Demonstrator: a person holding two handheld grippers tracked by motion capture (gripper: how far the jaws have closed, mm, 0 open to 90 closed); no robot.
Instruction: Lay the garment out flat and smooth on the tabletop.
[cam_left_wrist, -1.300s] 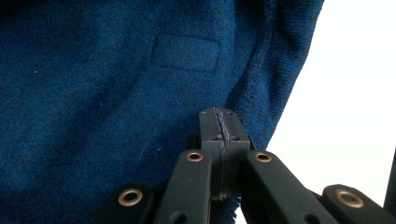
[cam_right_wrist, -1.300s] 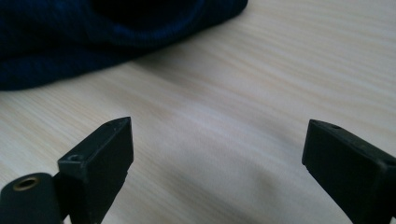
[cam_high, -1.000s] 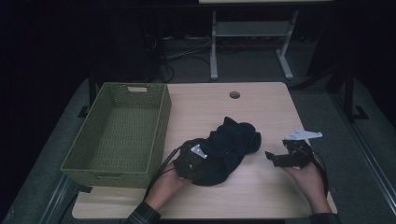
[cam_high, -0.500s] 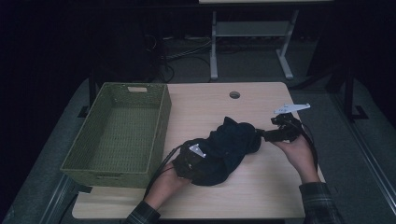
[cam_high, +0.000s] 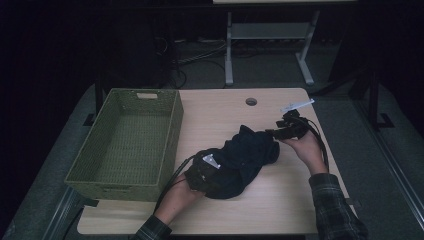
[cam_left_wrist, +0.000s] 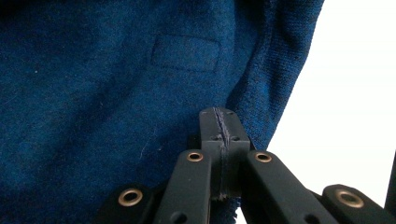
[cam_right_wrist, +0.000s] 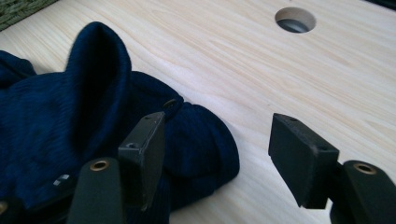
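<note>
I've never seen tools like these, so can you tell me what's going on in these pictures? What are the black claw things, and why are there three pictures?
A person sits at a wooden table and holds a pinching tool, called a gripper, in each hand. Each has two black jaws that squeeze like tongs.

One picture comes from a camera up high, looking down. The other two come from small cameras riding on the grippers, so you look along the jaws.

On the table lie a dark blue knitted garment, bunched up, and a green woven basket with nothing inside. A round hole is in the tabletop.

The left gripper has its jaws shut, pinching the garment's edge. The right gripper is at the garment's other end; its jaws have just been closing but have a gap, with nothing pinched yet.
</note>
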